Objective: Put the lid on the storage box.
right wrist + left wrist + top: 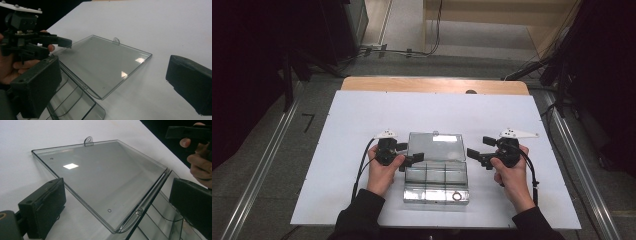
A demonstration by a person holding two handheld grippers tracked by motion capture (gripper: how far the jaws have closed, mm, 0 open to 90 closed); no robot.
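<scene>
On the white table [362,120], midway between our hands, we have the clear plastic compartment box [436,182] with its hinged transparent lid [435,146] already swung fully back and lying flat. A small metal ring [457,196] sits in the near right compartment. Our left gripper [410,159] and right gripper [475,156] flank the box, both spread and holding nothing. We judge opening done; the ring seems untouched. No readable writing anywhere.
</scene>
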